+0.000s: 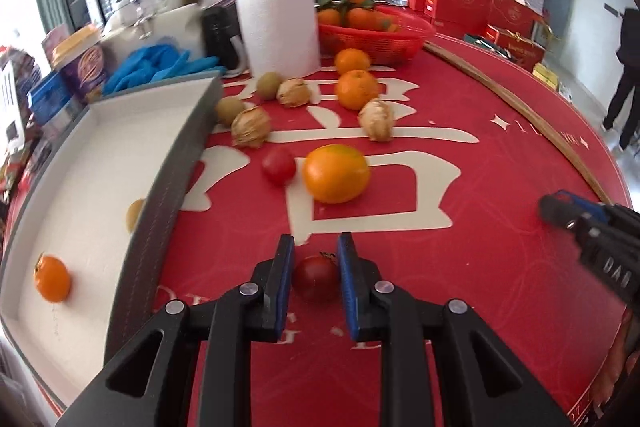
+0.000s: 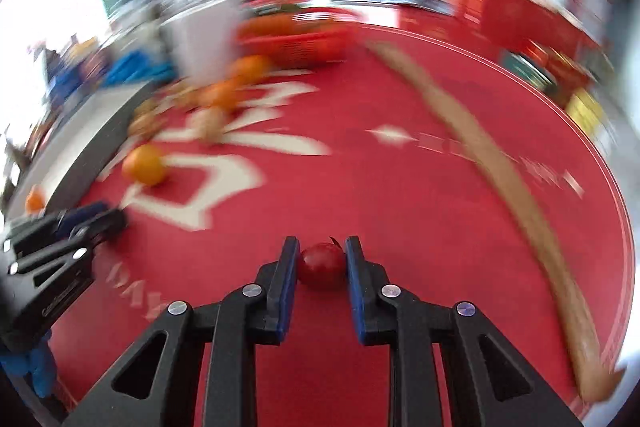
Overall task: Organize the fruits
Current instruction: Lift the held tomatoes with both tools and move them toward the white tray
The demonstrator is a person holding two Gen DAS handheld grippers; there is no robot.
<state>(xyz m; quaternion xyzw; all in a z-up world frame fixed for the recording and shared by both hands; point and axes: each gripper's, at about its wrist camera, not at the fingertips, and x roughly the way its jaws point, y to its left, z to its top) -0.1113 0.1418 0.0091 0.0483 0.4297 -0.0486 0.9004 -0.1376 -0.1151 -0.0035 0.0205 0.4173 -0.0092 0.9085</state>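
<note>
Now each claw grips a small red tomato: left claw (image 1: 314, 249) one (image 1: 316, 277), right claw (image 2: 322, 247) another (image 2: 322, 265).

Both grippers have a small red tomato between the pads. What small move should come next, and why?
Probably lift both a little and carry them toward the white tray. The left gripper is shut on a dark tomato, the right gripper on a red tomato; the tray already holds an orange.
</note>
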